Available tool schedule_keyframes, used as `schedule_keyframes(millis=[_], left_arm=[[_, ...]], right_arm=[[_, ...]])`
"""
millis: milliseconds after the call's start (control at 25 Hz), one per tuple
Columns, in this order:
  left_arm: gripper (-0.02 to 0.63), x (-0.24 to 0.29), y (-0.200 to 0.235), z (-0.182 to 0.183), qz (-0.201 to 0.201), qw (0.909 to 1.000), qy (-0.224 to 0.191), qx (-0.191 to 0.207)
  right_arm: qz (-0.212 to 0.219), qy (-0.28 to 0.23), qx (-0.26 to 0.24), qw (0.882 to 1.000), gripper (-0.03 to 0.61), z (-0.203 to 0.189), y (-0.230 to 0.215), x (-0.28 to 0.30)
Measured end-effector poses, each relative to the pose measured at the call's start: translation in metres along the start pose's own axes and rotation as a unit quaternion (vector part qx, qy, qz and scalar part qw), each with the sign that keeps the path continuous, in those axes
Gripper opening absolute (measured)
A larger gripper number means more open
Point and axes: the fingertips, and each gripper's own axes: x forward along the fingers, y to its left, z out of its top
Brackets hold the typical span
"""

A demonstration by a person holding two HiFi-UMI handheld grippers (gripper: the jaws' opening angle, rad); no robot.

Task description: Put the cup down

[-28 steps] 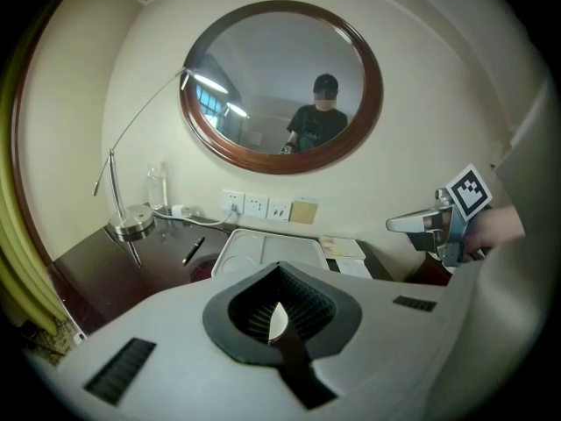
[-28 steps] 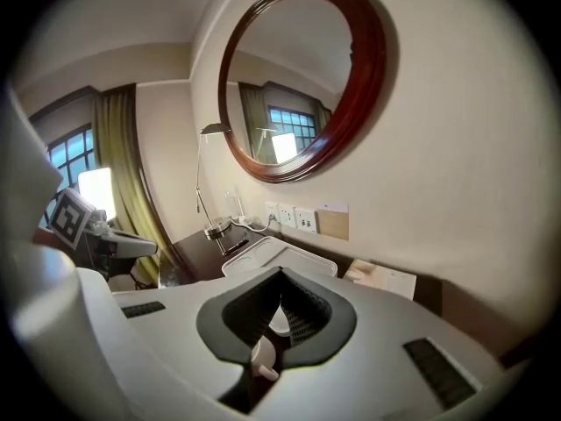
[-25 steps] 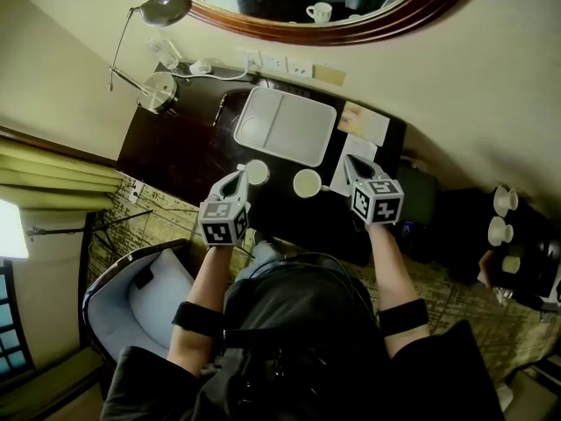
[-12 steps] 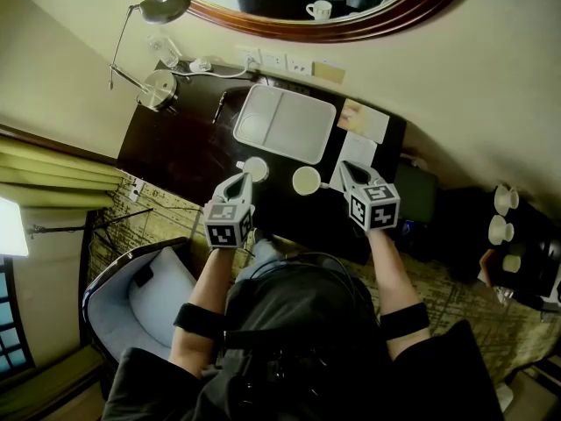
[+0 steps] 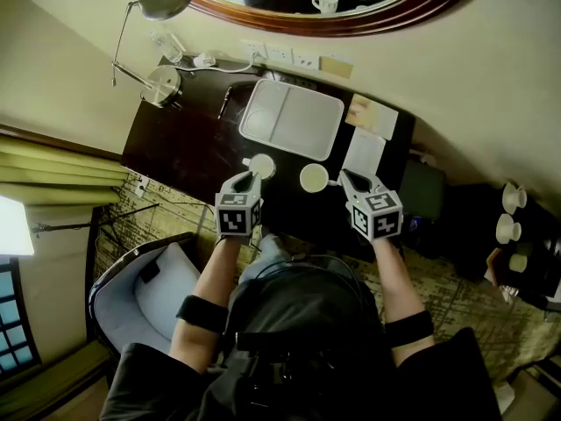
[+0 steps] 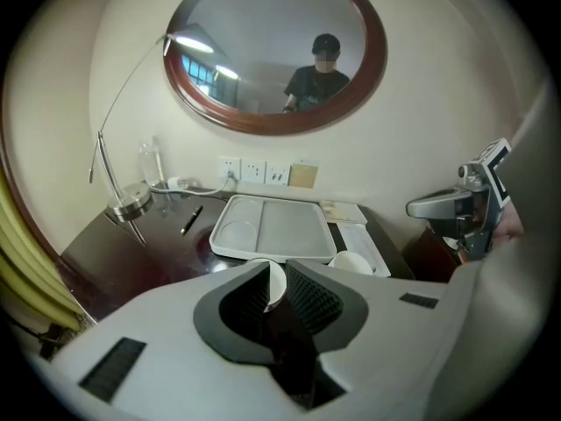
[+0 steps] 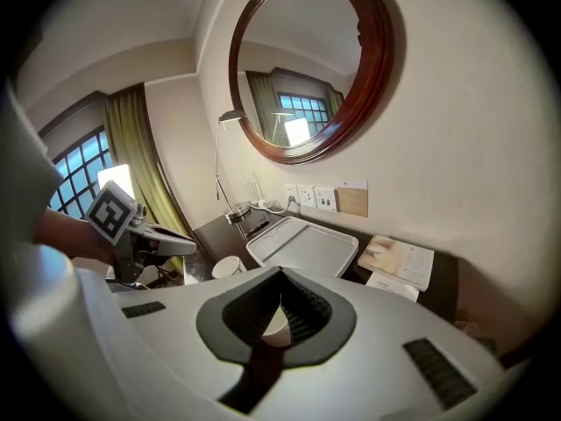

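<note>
Left gripper (image 5: 249, 179): lower now, and shifted toward 3 o'clock. Its fingers have just been opening. The rim of the cup (image 5: 261, 166) stands between them, with a dark gap on one side. Right gripper (image 5: 344, 176): drawn back toward 6 o'clock, nearer the person.

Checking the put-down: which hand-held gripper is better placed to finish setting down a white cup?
Left. The left hand-held gripper has the rim of a round white ceramic cup between its jaws, which have just been opening. The right hand-held gripper is shut and empty.
</note>
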Motion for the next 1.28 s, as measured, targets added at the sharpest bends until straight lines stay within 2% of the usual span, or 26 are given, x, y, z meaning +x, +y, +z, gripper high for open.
schedule_keyframes(millis=[80,160,240,440,640,920,1080,1280], left_arm=[[0.111,0.007,0.004,-0.002,0.002,0.9999,0.017,0.004],[0.226,0.013,0.013,0.000,0.014,0.9994,0.027,0.018],[0.294,0.022,0.016,0.002,0.012,0.9988,0.039,0.027],[0.439,0.045,0.026,-0.011,0.007,0.9940,0.104,0.033],[0.453,0.064,0.018,-0.016,-0.019,0.9890,0.141,0.040],[0.453,0.086,0.028,-0.037,0.002,0.9799,0.192,0.053],[0.453,0.096,0.030,-0.051,0.002,0.9734,0.221,0.060],[0.453,0.107,0.039,-0.049,0.029,0.9697,0.217,0.109]], right_arm=[[0.004,0.008,-0.003,1.000,0.011,-0.004,0.005,0.001],[0.007,0.018,-0.007,1.000,0.011,-0.010,0.007,0.004],[0.010,0.026,-0.017,0.999,0.011,-0.011,0.013,0.006],[0.021,0.050,-0.027,0.998,0.011,-0.019,0.027,0.016],[0.049,0.075,-0.057,0.994,0.011,-0.023,0.058,0.031],[0.068,0.085,-0.075,0.991,0.011,-0.022,0.078,0.044],[0.066,0.098,-0.063,0.991,0.011,-0.034,0.077,0.047],[0.065,0.098,-0.057,0.991,0.011,-0.036,0.081,0.050]])
